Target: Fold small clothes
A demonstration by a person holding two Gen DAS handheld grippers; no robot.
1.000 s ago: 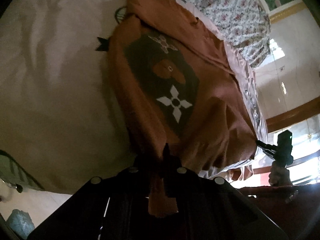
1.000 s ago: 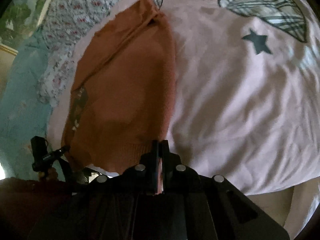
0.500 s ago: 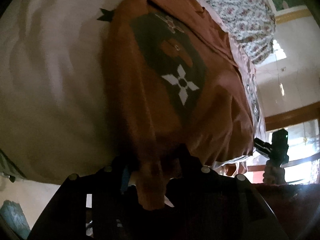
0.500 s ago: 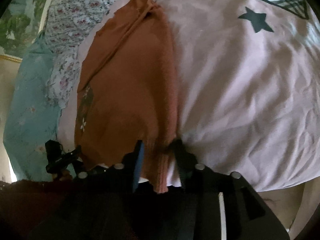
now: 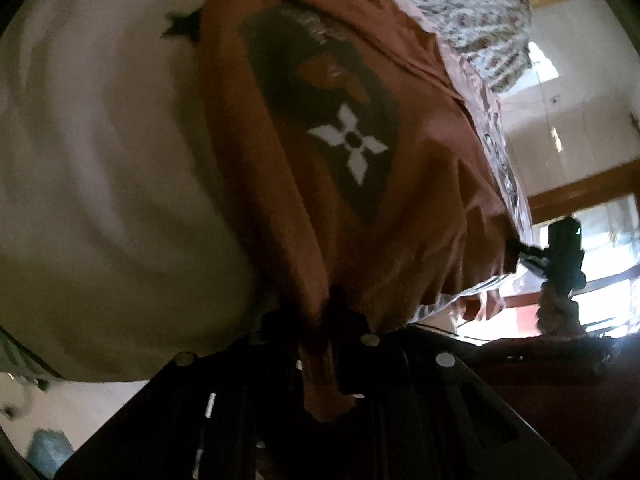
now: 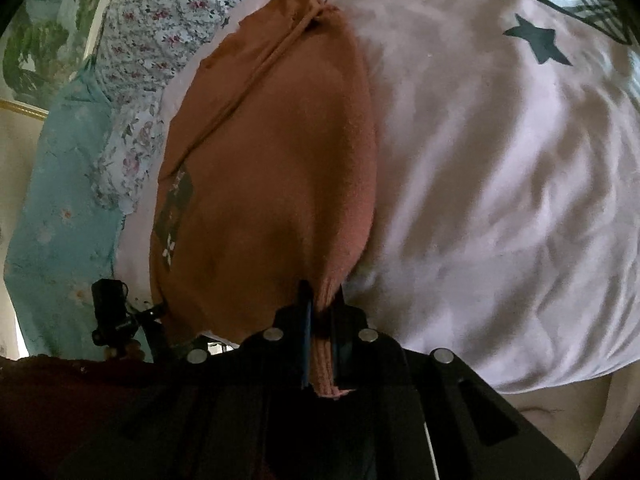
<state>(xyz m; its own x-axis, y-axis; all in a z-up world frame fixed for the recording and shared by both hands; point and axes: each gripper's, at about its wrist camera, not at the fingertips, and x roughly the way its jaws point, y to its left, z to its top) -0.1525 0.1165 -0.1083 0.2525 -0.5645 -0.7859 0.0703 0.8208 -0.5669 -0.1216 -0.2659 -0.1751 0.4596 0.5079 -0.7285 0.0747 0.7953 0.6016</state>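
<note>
A rust-orange sweater point(image 5: 420, 184) with a dark patch and a white flower print lies lengthwise on the pale bed sheet point(image 5: 100, 160). In the left wrist view my left gripper point(image 5: 318, 304) is closing on its near hem, and a strip of fabric hangs pinched between the fingers. In the right wrist view the sweater point(image 6: 272, 160) shows its plain folded side. My right gripper point(image 6: 322, 292) is closing on the ribbed hem at the other near corner, with the rib pressed between its pads.
The pale sheet point(image 6: 500, 180) bears a dark star point(image 6: 536, 42). A floral quilt point(image 5: 460, 4) lies bunched beyond the sweater, and a light blue cloth point(image 6: 60, 200) beside it. A bright window point(image 5: 600, 280) stands past the bed's edge.
Both grippers opened half a second ago with the hem loose between their fingers, then shut again on it. The sweater now looks nearer in both views.
</note>
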